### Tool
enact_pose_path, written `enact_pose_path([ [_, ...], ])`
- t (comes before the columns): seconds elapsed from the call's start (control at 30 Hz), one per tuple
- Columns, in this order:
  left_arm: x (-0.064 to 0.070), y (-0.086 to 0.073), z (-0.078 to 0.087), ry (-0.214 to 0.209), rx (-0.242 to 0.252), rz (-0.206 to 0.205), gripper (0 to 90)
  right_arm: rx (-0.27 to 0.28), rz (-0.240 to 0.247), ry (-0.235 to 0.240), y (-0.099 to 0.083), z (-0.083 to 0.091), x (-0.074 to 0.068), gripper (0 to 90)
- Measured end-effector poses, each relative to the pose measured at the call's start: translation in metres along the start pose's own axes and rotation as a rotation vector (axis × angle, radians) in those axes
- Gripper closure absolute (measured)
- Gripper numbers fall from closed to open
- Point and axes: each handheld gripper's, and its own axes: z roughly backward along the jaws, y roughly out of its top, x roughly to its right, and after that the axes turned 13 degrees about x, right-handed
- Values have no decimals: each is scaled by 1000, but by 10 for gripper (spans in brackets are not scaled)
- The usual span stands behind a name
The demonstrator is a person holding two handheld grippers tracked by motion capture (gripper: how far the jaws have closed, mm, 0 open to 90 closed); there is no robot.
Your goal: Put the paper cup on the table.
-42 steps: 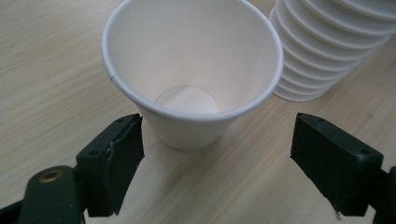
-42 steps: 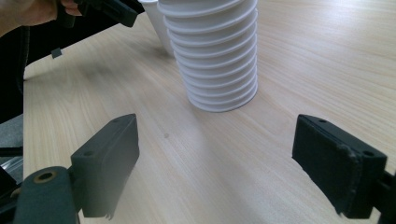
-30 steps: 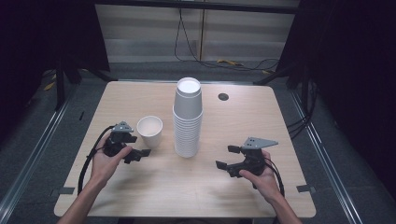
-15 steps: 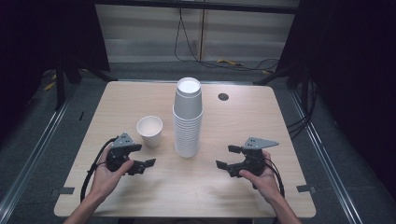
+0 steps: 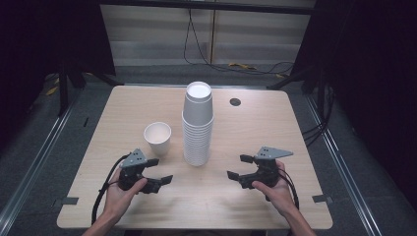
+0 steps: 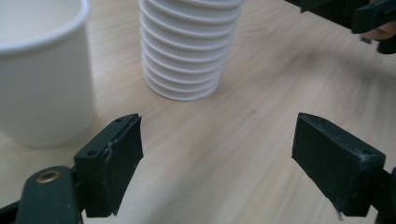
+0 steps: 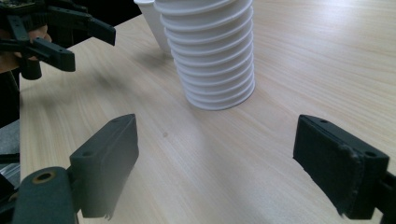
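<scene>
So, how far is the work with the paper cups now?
One single paper cup stands apart on the table, left of the tall cup stack. Nothing is in hand: left gripper and right gripper are open. The stacked cups are presumably left.

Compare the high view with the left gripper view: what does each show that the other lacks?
High view alone: the whole table, its round hole, the stack's top, both forearms, the floor cables. Left gripper view alone: its own open jaws close up, the single cup's wall beside them. Both: the cup stack, the single cup, the right gripper.
</scene>
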Motion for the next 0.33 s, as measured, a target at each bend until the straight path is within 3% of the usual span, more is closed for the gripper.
enact_pose_path([
  [0.13,6,-7,-6,-29,-23,5,160,-2,3,1,-2,0,-4,143],
  [0.23,2,-9,-7,4,15,15,160,12,11,-12,-2,1,-5,143],
  [0.33,0,-13,-7,-5,14,26,160,38,1,-39,-2,3,-5,142],
])
